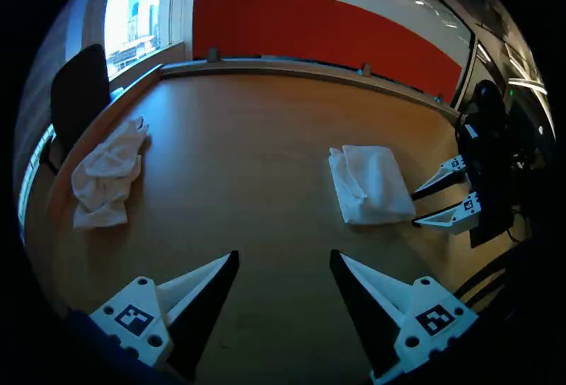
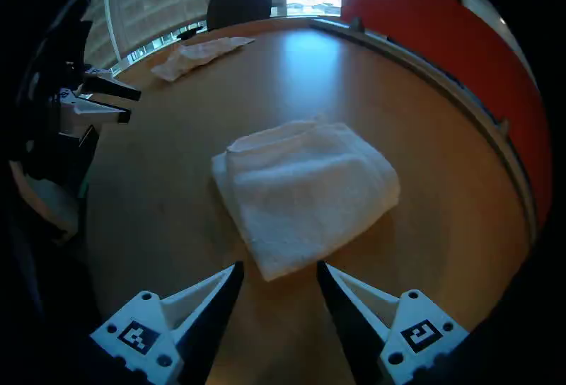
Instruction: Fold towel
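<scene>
White folded towel [image 2: 304,187] is lying on the wooden table [image 2: 170,201], its near corner just ahead of the right gripper [image 2: 279,279]. The 2 grippers, this one and the left gripper [image 1: 283,272], are gaping open, holding nothing. Any forward nudge is risking dragging that corner and undoing the fold.

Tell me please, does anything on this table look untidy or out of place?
Yes: one white towel lies crumpled near the edge of the table, beside the black chair, while the folded towel lies neat before the open right gripper. Nothing looks spilled or damaged.
</scene>
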A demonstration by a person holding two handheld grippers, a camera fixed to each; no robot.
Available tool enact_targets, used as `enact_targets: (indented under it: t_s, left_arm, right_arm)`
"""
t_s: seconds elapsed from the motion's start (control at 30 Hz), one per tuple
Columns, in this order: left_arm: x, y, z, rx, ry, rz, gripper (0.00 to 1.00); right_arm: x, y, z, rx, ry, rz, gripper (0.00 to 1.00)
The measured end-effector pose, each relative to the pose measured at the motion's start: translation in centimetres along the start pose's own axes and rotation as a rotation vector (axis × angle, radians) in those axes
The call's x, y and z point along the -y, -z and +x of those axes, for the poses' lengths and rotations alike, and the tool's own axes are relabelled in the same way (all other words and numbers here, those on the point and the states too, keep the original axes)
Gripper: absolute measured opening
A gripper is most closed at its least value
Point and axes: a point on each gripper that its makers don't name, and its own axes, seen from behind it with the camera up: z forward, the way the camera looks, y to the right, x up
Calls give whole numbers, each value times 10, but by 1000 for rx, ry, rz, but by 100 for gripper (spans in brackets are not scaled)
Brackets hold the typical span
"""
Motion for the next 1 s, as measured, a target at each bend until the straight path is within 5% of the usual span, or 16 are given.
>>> enact_targets:
  t_s: [0.37,0.83,1.0]
  left_arm:
    - [-1,0,1,0,2,-1,95]
    - [-2,-1,2,-3,1,-2,95]
    - [-2,-2,4,-3,-3,-5,95]
  right_arm:
    - [-1,-5,-2,-2,-33,-26,69]
    - [-3,-6,-6,1,-63,-49,10]
    - [-5,-4,-4,-5,-66,-53,6]
